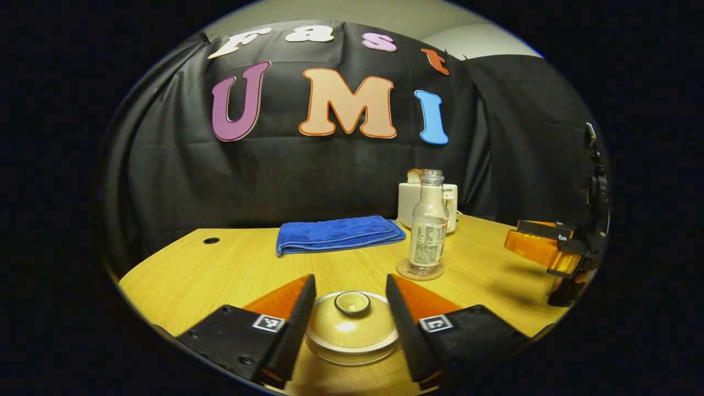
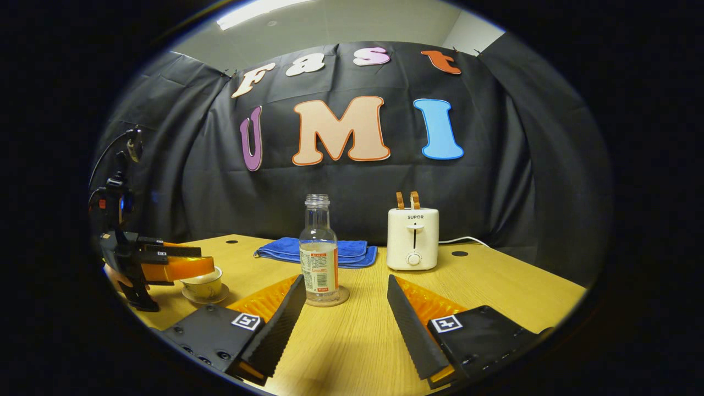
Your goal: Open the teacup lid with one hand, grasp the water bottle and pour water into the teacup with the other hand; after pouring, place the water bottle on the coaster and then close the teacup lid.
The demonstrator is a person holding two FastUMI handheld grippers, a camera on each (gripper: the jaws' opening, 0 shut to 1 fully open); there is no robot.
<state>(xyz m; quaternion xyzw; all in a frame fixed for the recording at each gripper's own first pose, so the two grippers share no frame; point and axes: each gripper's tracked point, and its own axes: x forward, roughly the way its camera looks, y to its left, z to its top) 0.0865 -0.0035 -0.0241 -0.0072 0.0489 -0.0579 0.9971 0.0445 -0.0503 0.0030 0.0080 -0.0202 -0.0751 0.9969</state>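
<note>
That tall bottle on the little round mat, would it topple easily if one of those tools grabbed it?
Probably somewhat. The water bottle is tall and narrow on a small coaster, so a high sideways nudge could tip it. It looks only partly full, so likely light. With no cap on, tipping would probably spill.

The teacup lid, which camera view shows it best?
The left gripper view: the teacup lid sits close, between the open left gripper fingers, knob and dome plain. In the right gripper view the teacup is small, far off, its top hidden by that gripper.
</note>
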